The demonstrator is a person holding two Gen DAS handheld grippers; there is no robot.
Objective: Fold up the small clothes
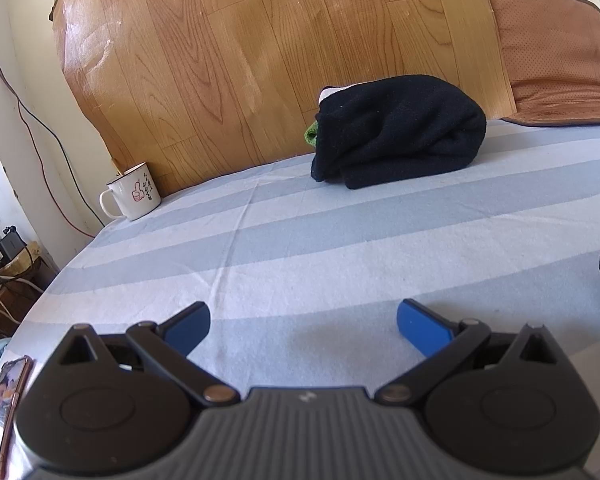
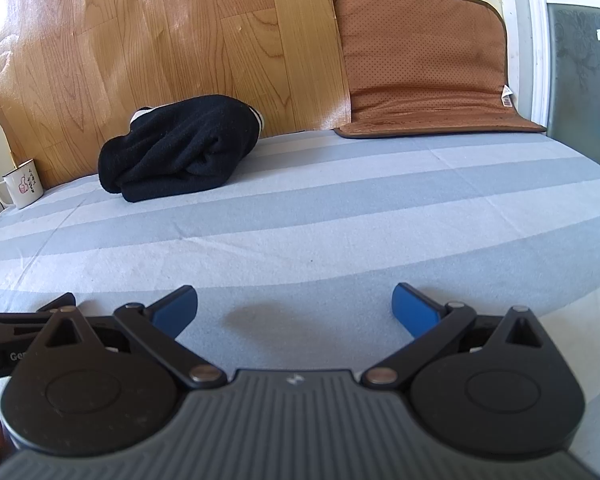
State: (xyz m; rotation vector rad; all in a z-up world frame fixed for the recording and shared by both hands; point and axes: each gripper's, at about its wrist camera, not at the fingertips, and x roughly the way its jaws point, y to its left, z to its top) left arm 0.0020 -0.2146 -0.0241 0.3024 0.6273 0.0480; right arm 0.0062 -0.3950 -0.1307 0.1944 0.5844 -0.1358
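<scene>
A folded black fleece garment (image 1: 400, 132) lies at the far side of the blue-and-white striped sheet (image 1: 300, 248), against the wood-pattern board. A bit of green cloth (image 1: 311, 133) and a white edge (image 1: 329, 92) stick out at its left end. The garment also shows in the right wrist view (image 2: 180, 148). My left gripper (image 1: 304, 330) is open and empty, low over the near part of the sheet. My right gripper (image 2: 296, 310) is open and empty, also near the front edge, far from the garment.
A white enamel mug (image 1: 131, 196) stands at the sheet's far left corner. A brown perforated cushion (image 2: 428, 60) leans on the wall at the far right. A phone (image 1: 4, 408) lies at the near left. Cables and a charger (image 1: 8, 244) hang by the left wall.
</scene>
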